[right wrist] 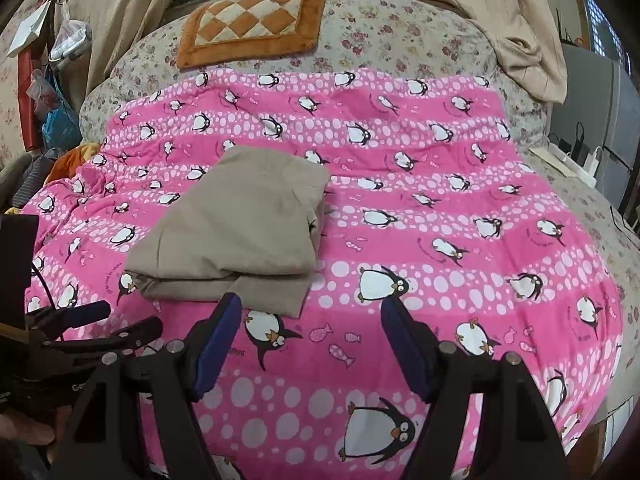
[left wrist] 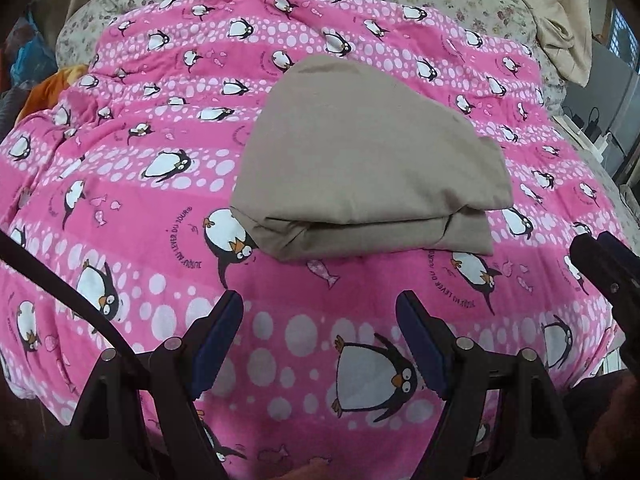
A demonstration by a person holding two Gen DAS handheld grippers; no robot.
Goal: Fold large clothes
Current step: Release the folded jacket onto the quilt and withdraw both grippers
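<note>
Beige cloth [left wrist: 360,168] lies in a folded stack on the pink penguin blanket [left wrist: 140,240] in the left wrist view, just ahead of the left gripper [left wrist: 320,312], whose fingers stand wide with nothing between them; the fold looks about finished, so the next move is likely a last tidy or setting it aside. From the right wrist view the right gripper [right wrist: 310,312] is also wide and bare, near the stack's front corner, with an orange checked mat [right wrist: 252,24] and curtain [right wrist: 520,20] well behind, nothing blocking.

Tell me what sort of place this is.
Most likely a home bedroom: a bed under a pink penguin blanket, beige curtains over a window behind it, and a folded tan garment lying on the blanket.
</note>
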